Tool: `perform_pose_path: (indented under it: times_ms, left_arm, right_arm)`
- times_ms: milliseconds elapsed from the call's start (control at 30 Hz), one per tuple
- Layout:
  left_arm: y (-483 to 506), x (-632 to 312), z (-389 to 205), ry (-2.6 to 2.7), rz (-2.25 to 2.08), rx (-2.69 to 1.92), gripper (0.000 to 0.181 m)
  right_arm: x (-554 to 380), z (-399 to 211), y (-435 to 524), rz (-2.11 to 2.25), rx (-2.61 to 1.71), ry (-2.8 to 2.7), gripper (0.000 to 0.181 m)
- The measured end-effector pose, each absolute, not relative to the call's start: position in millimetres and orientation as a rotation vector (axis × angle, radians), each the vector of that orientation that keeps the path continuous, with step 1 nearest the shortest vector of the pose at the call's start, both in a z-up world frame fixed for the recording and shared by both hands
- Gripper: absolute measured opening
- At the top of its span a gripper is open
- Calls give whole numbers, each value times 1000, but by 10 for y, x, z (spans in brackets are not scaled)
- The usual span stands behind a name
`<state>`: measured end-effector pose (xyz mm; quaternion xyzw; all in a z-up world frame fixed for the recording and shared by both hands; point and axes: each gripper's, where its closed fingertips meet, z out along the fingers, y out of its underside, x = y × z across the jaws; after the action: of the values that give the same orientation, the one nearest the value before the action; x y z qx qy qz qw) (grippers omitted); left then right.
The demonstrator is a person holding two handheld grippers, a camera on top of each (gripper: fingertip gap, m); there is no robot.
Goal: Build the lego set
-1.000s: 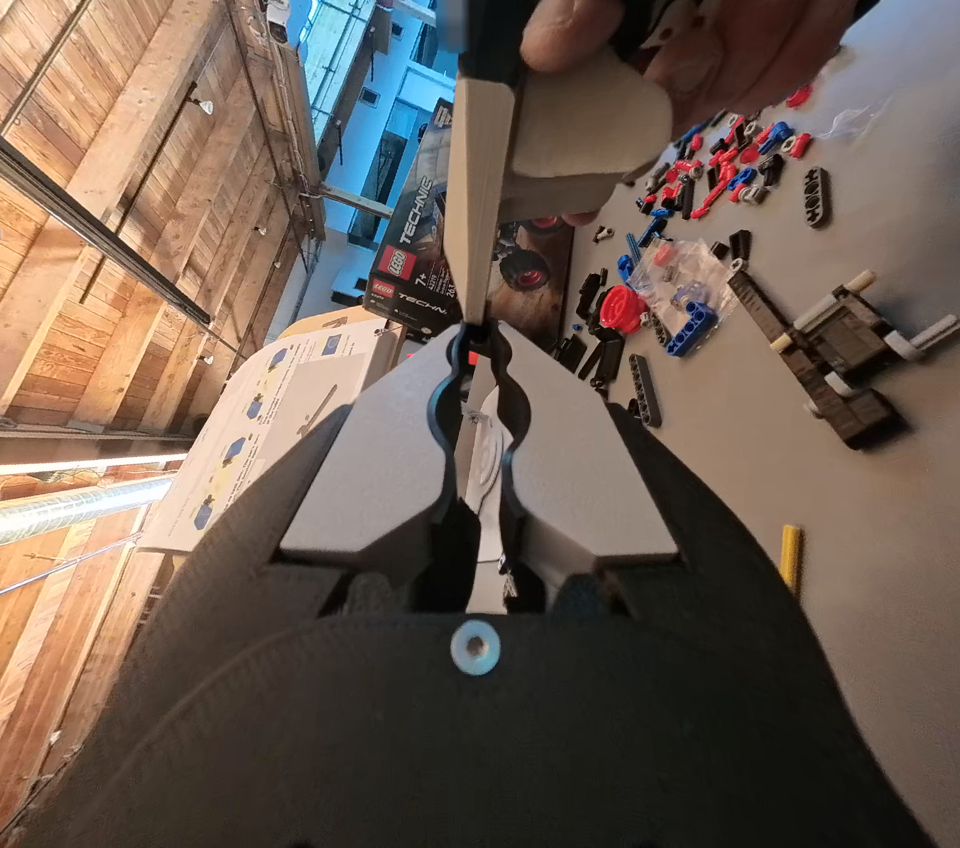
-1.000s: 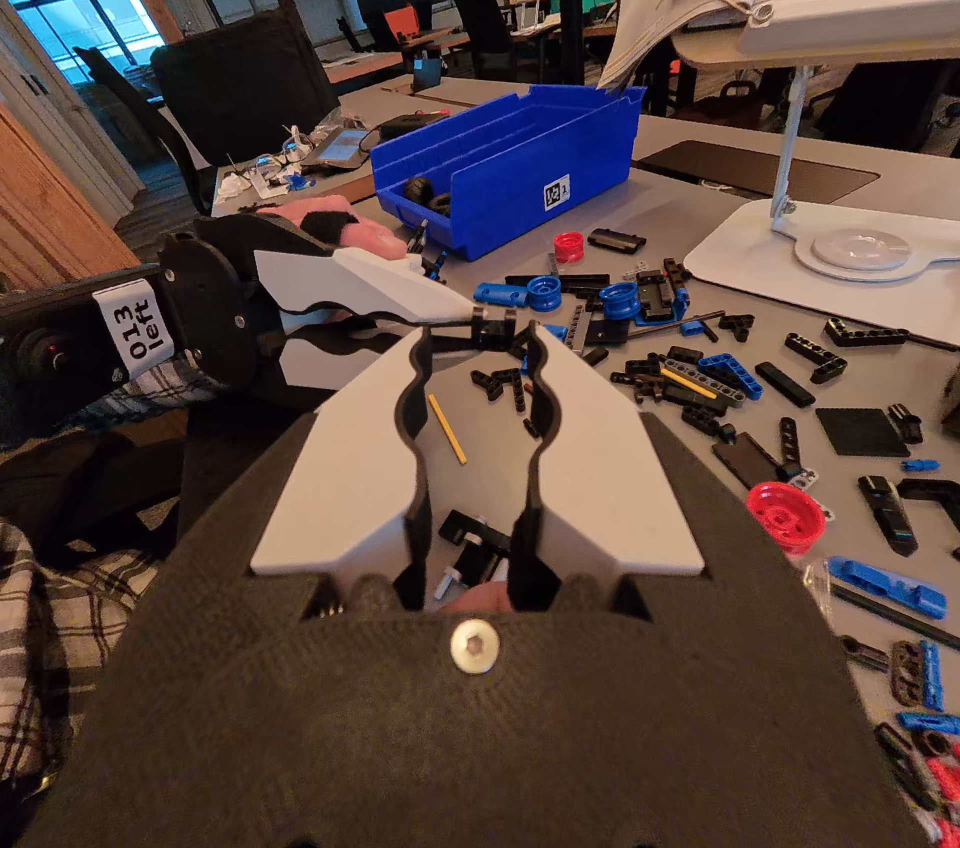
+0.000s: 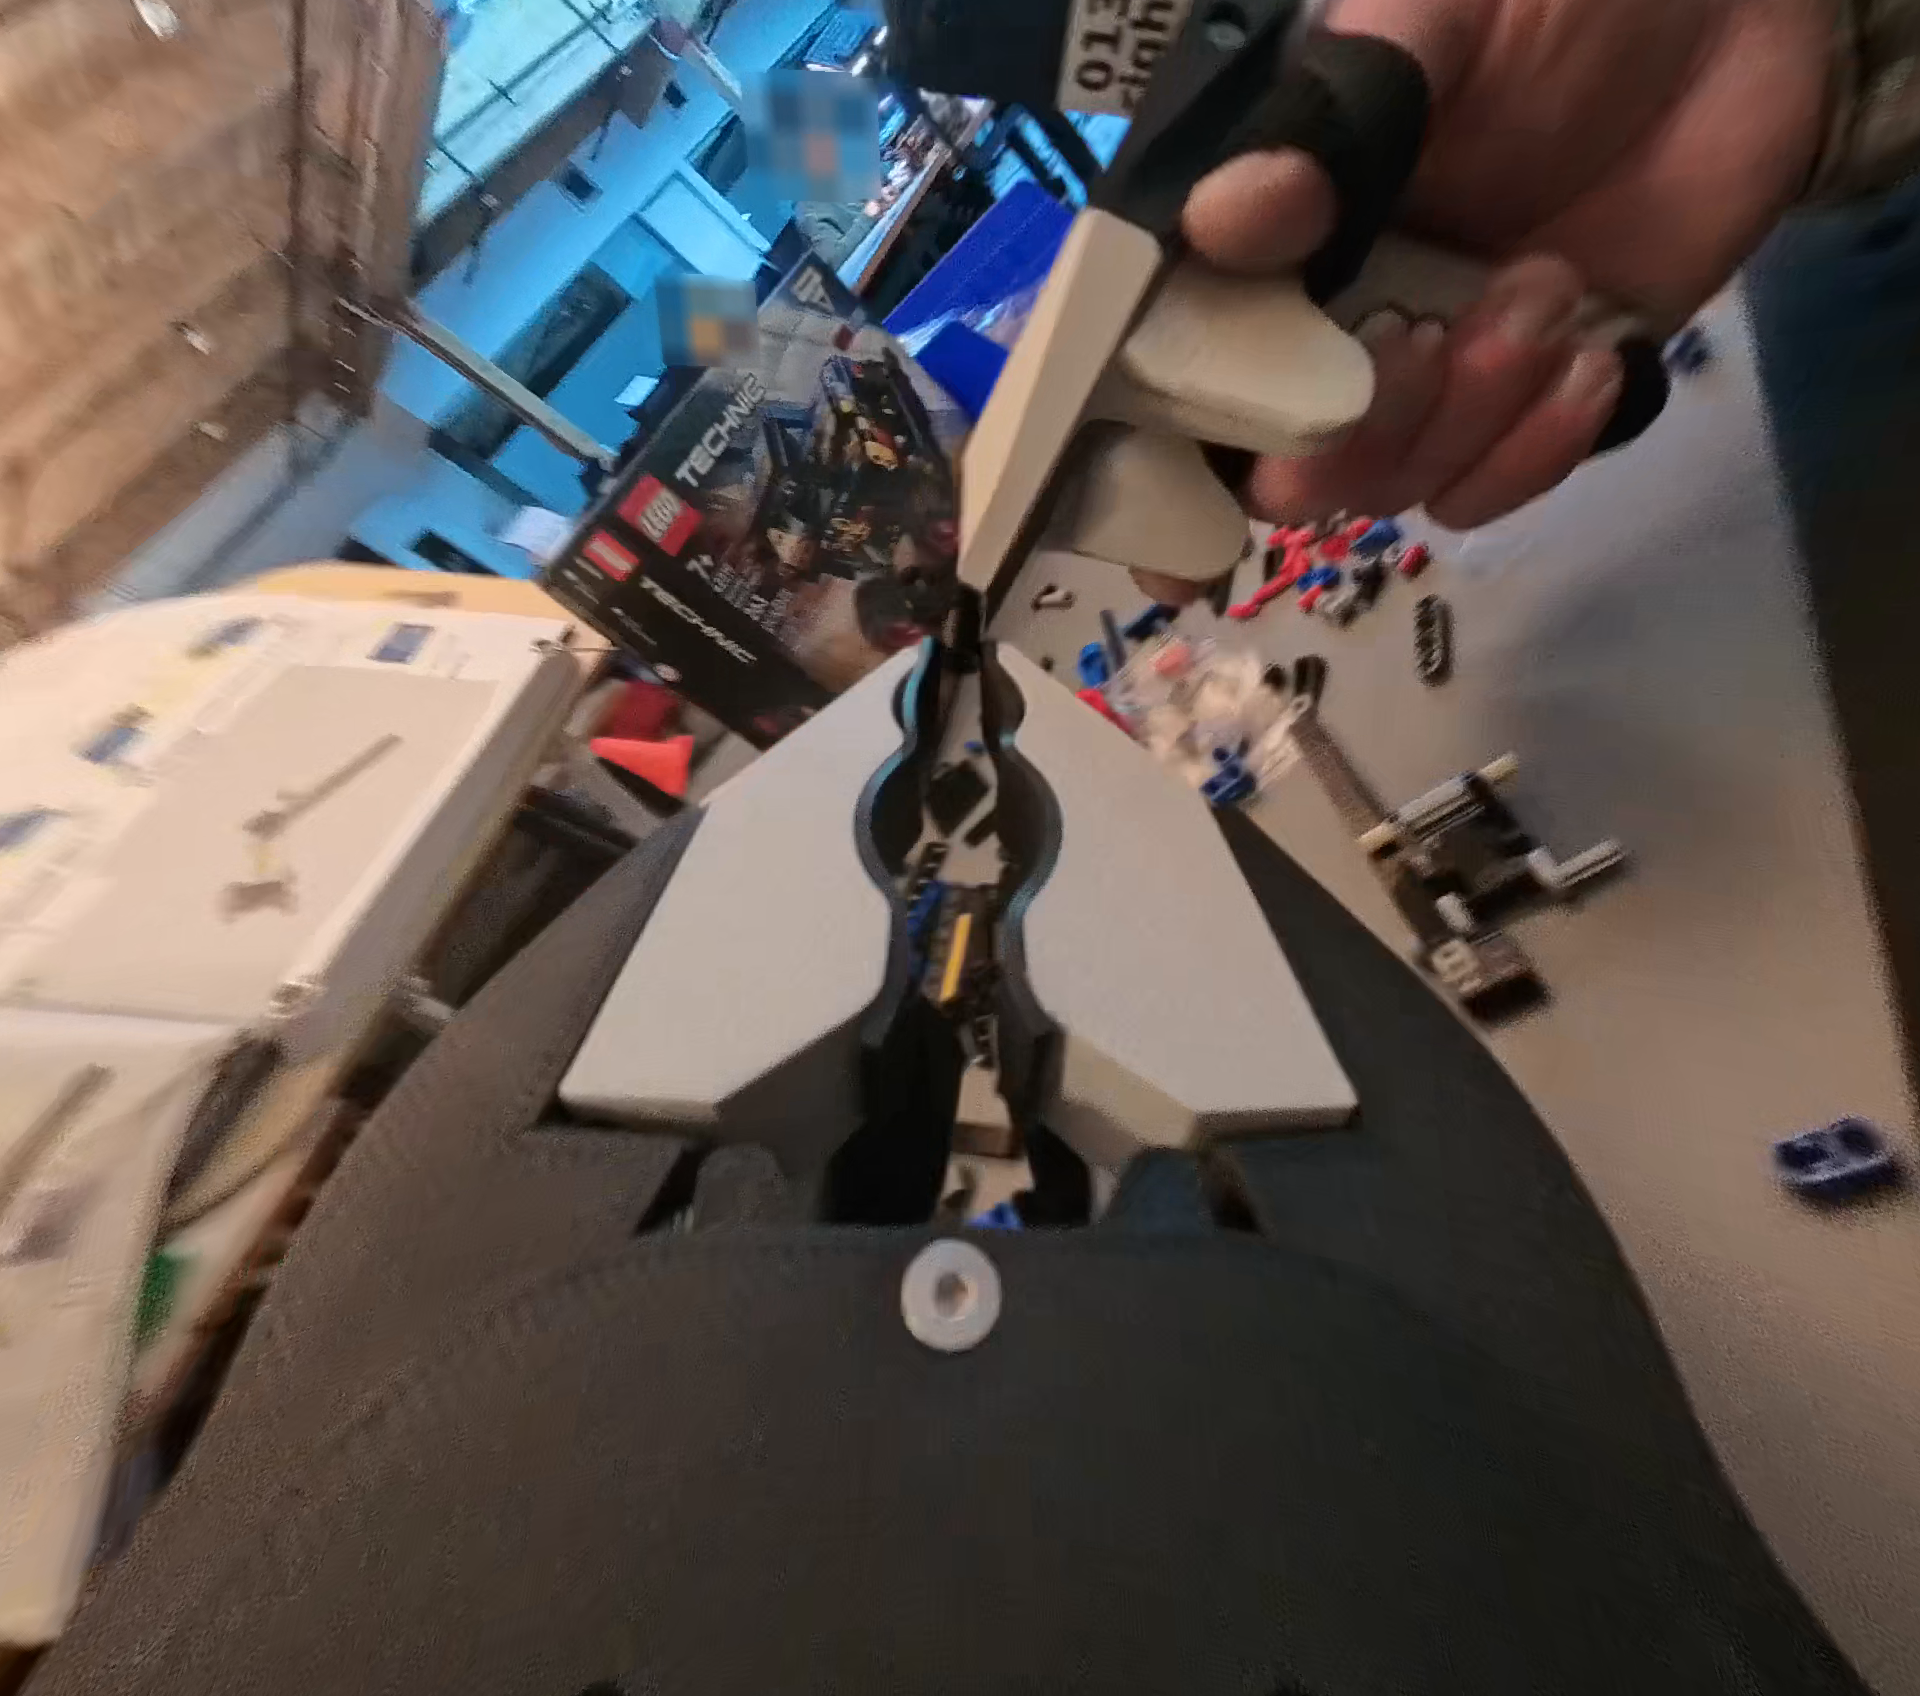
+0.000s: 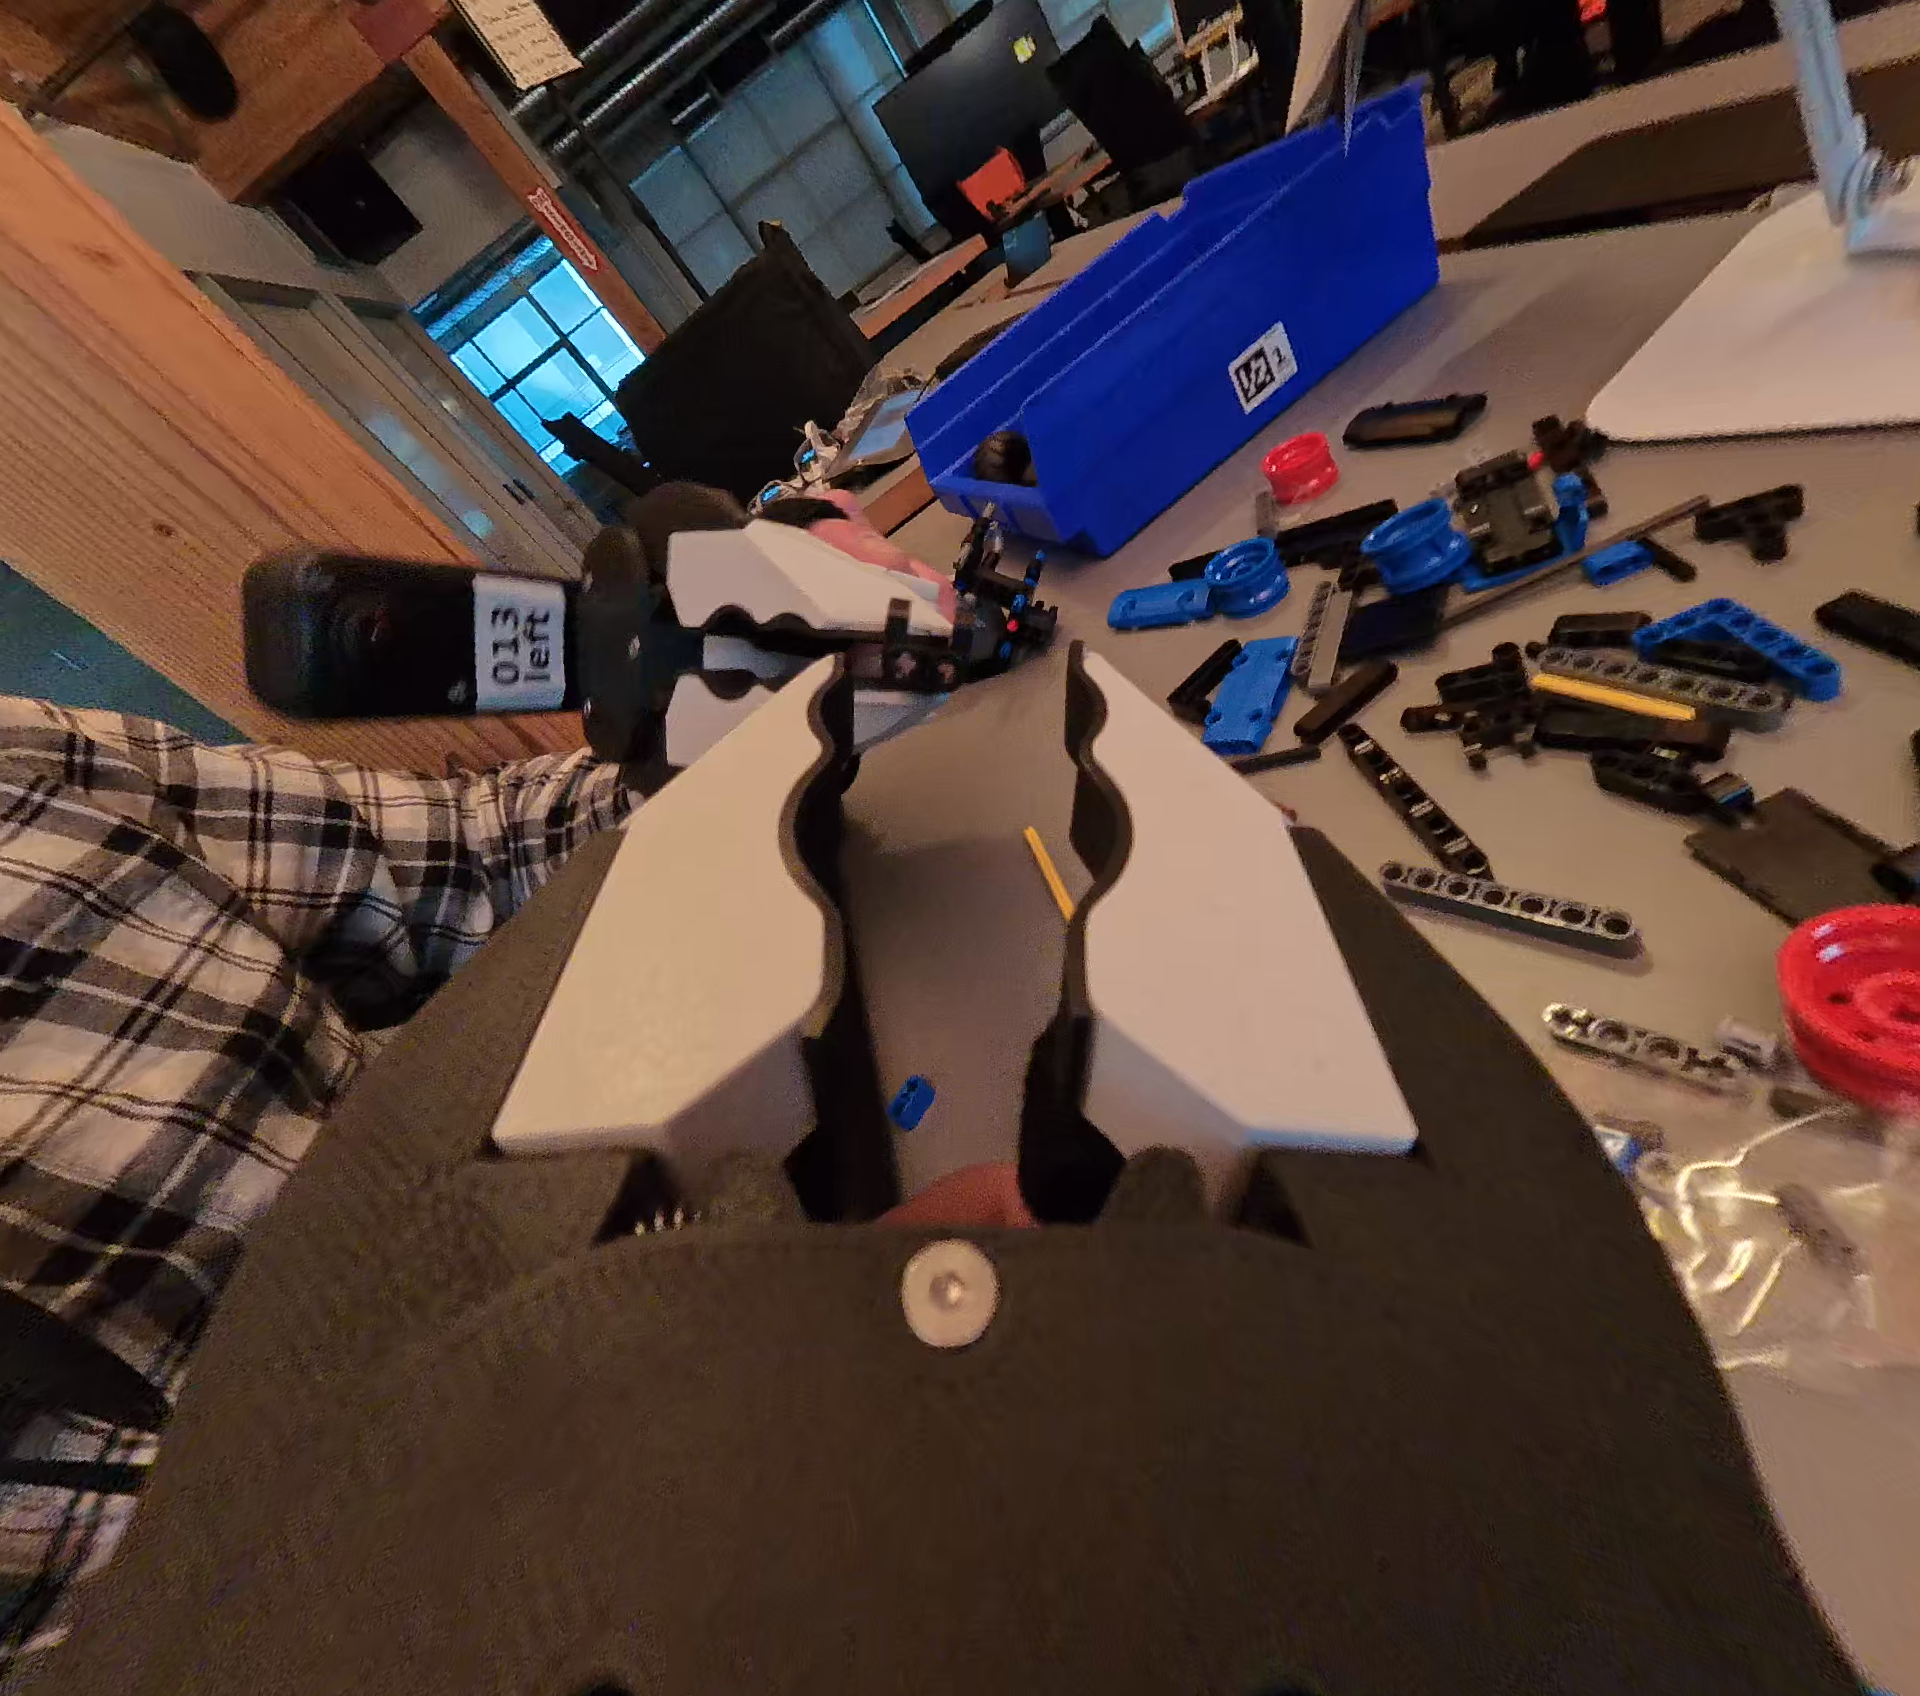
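A small black Lego sub-assembly (image 4: 987, 607) with blue and red bits is held up above the grey table (image 4: 1558, 316), pinched at the very tips of the left gripper (image 3: 961, 659), whose jaws are clamped together on it. From the right wrist view that gripper (image 4: 935, 623) reaches in sideways from the left, with a plaid sleeve (image 4: 260, 867) behind it. The right gripper (image 4: 961, 664) sits just in front of the assembly with its jaws spread apart and nothing between them; in the left wrist view the right gripper (image 3: 971, 581), gripped by a hand (image 3: 1558, 192), points down at the same spot.

Below, on the table, lie a thin yellow axle (image 4: 1047, 872) and a tiny blue connector (image 4: 911, 1103). Further right are scattered black beams, a blue angled beam (image 4: 1735, 644), blue wheel hubs (image 4: 1242, 576) and red wheel hubs (image 4: 1860, 1007). A blue bin (image 4: 1195, 358) stands behind them. The left wrist view also shows the Lego box (image 3: 769, 545), an open instruction booklet (image 3: 239, 815) and a larger black built section (image 3: 1465, 867) resting on the table.
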<state>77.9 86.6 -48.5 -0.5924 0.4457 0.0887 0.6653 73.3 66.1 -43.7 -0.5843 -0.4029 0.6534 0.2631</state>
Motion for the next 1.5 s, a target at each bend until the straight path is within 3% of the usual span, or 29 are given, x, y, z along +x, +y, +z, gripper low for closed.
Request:
perform_pose_path:
  times_ms: [100, 300, 500, 700, 833, 1133, 1333, 1500]
  left_arm:
    - [869, 694, -404, 870, -64, -1410, 5]
    - [835, 584, -310, 604, -700, -1509, 6]
    - [741, 661, -353, 596, -885, -1542, 5]
    - [682, 673, -340, 602, -912, -1533, 6]
    - [687, 651, -350, 625, -799, -1526, 6]
    - [681, 726, -436, 859, -196, -1461, 6]
    - [618, 780, -346, 891, -110, -1387, 7]
    - [598, 791, -264, 893, -100, -1354, 20]
  right_arm:
    - [770, -402, 664, 1711, -1532, -1119, 44]
    - [761, -385, 667, 1508, -1462, -1202, 31]
    - [690, -346, 672, 1358, -1406, -1246, 25]
    - [646, -368, 655, 1196, -1351, -1313, 15]
    - [633, -364, 643, 1122, -1316, -1335, 20]
    - [648, -337, 688, 1361, -1435, -1219, 21]
    - [690, -261, 653, 1628, -1450, -1125, 20]
    - [768, -201, 641, 1950, -1425, -1056, 20]
